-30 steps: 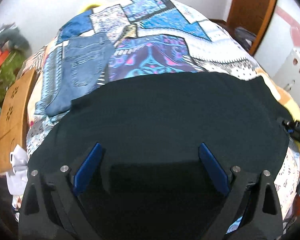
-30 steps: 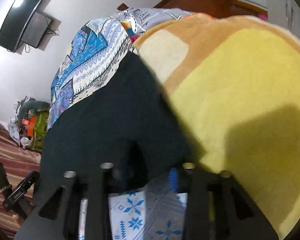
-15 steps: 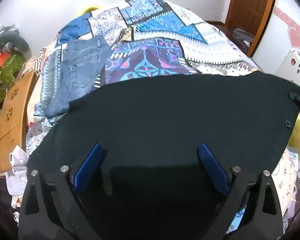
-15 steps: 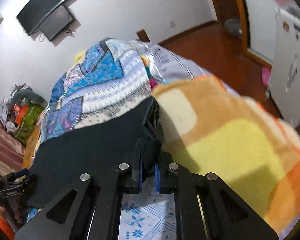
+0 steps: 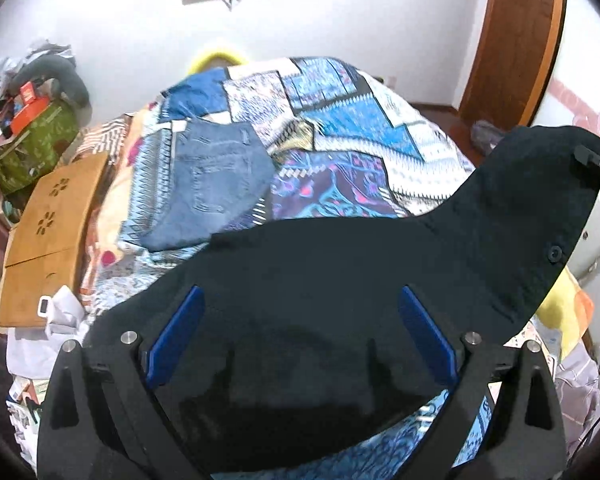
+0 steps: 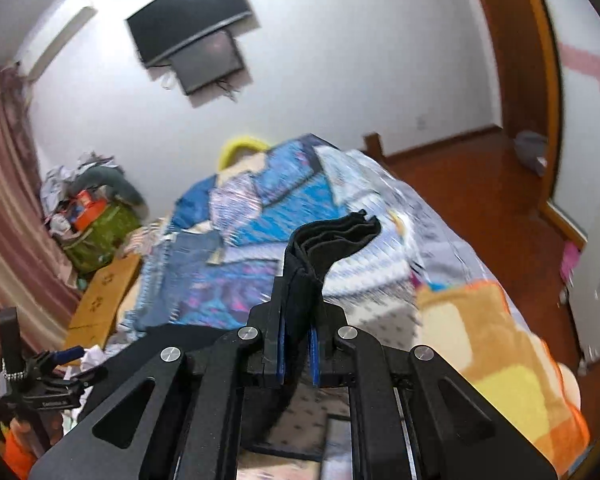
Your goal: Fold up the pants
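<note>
At the far left of the left wrist view, a flat wooden board (image 5: pixel 48 236) with flower-shaped cutouts lies beside the bed. Next to it, folded blue denim jeans (image 5: pixel 216 184), stitched and faded, rest on the patchwork quilt (image 5: pixel 340 128), a busy print of blue, white and purple blocks. In front of them the black pants (image 5: pixel 360 280) spread as a smooth, matte sheet: the near part lies low over the bed edge, and the right side rises in a broad curved flap with a small round button near its edge. The left gripper (image 5: pixel 300 340) stands wide apart, its blue pads on either side above the dark cloth and pressing on nothing. At the upper right corner of the flap the tip of the other tool meets the fabric.

In the right wrist view the left tool shows at the lower left. At centre, the right gripper (image 6: pixel 298 352) is clamped tight on the pants (image 6: pixel 332 236), whose bunched edge stands up between the blue pads in soft layered folds. To the right lies a plush yellow-and-orange blanket (image 6: pixel 500 360).
</note>
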Action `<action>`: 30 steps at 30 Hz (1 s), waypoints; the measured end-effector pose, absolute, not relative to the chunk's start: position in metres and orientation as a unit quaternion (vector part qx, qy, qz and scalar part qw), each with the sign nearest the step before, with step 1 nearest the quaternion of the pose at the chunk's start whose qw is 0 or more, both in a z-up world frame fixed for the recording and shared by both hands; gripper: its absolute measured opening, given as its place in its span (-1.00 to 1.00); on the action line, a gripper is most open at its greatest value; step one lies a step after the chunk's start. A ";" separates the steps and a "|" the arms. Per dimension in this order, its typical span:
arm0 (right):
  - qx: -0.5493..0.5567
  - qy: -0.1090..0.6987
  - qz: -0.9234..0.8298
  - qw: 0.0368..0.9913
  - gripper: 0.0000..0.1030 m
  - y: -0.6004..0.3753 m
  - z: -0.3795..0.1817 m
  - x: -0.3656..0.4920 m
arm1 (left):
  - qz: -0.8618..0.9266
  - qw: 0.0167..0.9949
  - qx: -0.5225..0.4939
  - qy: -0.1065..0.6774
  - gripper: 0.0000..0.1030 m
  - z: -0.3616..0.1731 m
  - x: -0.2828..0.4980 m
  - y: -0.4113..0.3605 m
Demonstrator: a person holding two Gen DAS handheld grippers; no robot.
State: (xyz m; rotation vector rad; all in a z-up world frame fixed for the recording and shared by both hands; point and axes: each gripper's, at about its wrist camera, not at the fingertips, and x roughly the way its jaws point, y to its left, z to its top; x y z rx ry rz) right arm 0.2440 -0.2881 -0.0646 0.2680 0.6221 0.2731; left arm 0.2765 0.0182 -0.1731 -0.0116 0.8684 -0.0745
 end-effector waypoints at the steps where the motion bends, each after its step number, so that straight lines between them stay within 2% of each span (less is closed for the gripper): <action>1: 0.128 0.301 0.144 0.934 -0.85 -0.278 -0.059 0.246 | -0.035 0.908 -0.008 0.417 0.91 -0.171 0.273 0.023; 14: 0.102 0.305 0.268 0.908 -0.85 -0.159 -0.048 0.257 | 0.010 0.915 -0.058 0.399 0.92 -0.164 0.231 0.101; 20: 0.073 0.360 0.318 0.874 -0.85 -0.096 -0.085 0.260 | 0.039 0.909 -0.044 0.412 0.92 -0.172 0.218 0.125; 27: 0.017 0.450 0.355 0.819 -0.84 -0.046 -0.156 0.245 | 0.054 0.906 -0.057 0.416 0.92 -0.177 0.212 0.142; 30: -0.018 0.478 0.361 0.800 -0.75 -0.035 -0.177 0.234 | 0.052 0.904 -0.063 0.419 0.92 -0.180 0.215 0.141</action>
